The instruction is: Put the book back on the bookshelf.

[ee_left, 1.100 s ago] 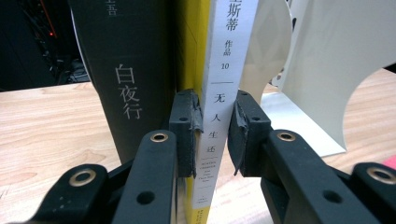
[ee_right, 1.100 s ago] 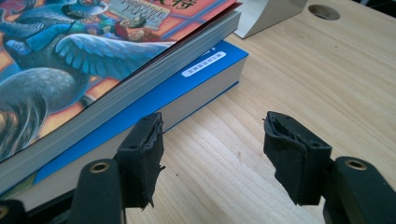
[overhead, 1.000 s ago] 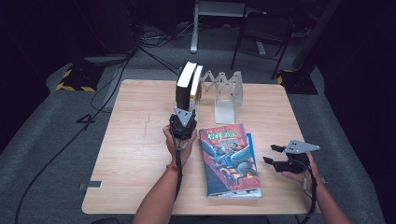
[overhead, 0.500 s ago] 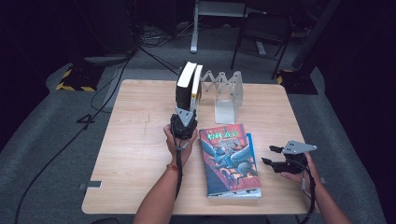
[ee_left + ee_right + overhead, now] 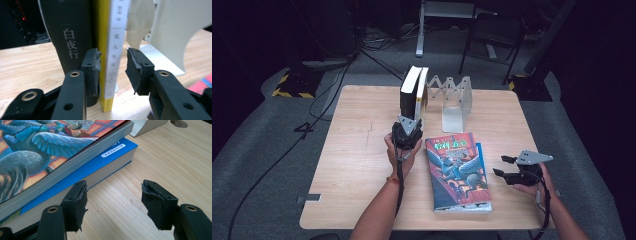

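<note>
yellow-edged white book stands upright on the wooden table, just beside the dark book and near the white rack; the left gripper straddles its spine, jaws just opening, one pad touching, the other clear; unsupported, the slim book could tip as the gripper leaves or snags it; the right gripper waits with jaws apart and empty beside the stacked illustrated book and blue book.
</note>
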Motion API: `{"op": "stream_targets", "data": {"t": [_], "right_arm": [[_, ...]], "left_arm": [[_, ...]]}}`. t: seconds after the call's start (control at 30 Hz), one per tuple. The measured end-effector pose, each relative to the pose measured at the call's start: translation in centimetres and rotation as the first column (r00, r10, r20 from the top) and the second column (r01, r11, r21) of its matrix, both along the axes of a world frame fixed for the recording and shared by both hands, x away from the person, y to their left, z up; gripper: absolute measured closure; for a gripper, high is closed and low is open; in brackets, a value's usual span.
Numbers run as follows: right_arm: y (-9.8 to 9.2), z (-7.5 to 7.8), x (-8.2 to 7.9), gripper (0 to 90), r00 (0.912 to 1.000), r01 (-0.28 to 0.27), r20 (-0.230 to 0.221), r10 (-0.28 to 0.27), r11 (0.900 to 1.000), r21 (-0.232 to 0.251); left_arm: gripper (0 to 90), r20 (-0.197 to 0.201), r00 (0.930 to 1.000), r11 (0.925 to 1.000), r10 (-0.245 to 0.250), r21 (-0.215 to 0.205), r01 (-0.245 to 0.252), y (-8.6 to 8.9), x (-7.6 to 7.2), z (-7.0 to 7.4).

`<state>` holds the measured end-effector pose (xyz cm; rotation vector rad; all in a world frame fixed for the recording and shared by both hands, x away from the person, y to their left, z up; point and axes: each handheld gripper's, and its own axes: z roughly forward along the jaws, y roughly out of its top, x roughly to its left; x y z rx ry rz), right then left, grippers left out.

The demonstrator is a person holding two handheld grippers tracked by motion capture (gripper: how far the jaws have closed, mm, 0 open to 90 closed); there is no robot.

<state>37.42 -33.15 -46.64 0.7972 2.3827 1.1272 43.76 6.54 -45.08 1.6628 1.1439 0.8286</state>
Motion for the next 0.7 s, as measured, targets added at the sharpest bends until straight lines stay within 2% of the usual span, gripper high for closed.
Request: {"op": "stream_targets", "data": {"t": [0.13, 0.17, 0.23, 0.4, 0.57, 0.63, 0.7], "right_arm": [[-0.1, 0.1, 0.0, 37.9, 1.0, 0.007, -0.002, -0.007, 1.0, 0.001], [-0.1, 0.1, 0.0, 37.9, 1.0, 0.007, -0.001, -0.007, 1.0, 0.003], [-0.1, 0.0, 0.0, 37.9, 1.0, 0.009, -0.002, -0.009, 1.0, 0.002], [-0.1, 0.1, -0.1, 37.9, 1.0, 0.007, 0.002, -0.007, 1.0, -0.001], [-0.3, 0.2, 0.0, 38.0, 0.9999, 0.017, 0.001, -0.017, 1.0, 0.008], [-0.4, 0.2, -0.1, 38.0, 0.9997, 0.022, 0.007, -0.022, 1.0, 0.009], [-0.4, 0.4, -0.2, 38.0, 0.9998, 0.019, 0.01, -0.019, 1.0, 0.013]], "left_arm": [[73.7, -0.013, 0.9991, 0.9991, -0.041, 0.014, 0.041, 0.0, -0.8, -0.2], [76.3, -0.017, 0.9986, 0.9982, -0.05, 0.031, 0.05, 0.0, -0.9, -0.3], [79.2, -0.024, 0.9988, 0.9982, -0.044, 0.041, 0.045, 0.0, -0.7, -0.4], [76.8, -0.039, 0.9989, 0.9987, -0.026, 0.043, 0.027, 0.3, 0.3, -0.5], [80.9, -0.038, 0.999, 0.996, -0.025, 0.084, 0.028, 0.1, 1.0, -0.3], [80.6, -0.051, 0.9985, 0.9979, -0.02, 0.06, 0.024, 0.3, 1.6, -0.2], [78.8, -0.056, 0.9984, 0.9982, -0.005, 0.059, 0.008, 0.4, 1.9, 0.0]]}}
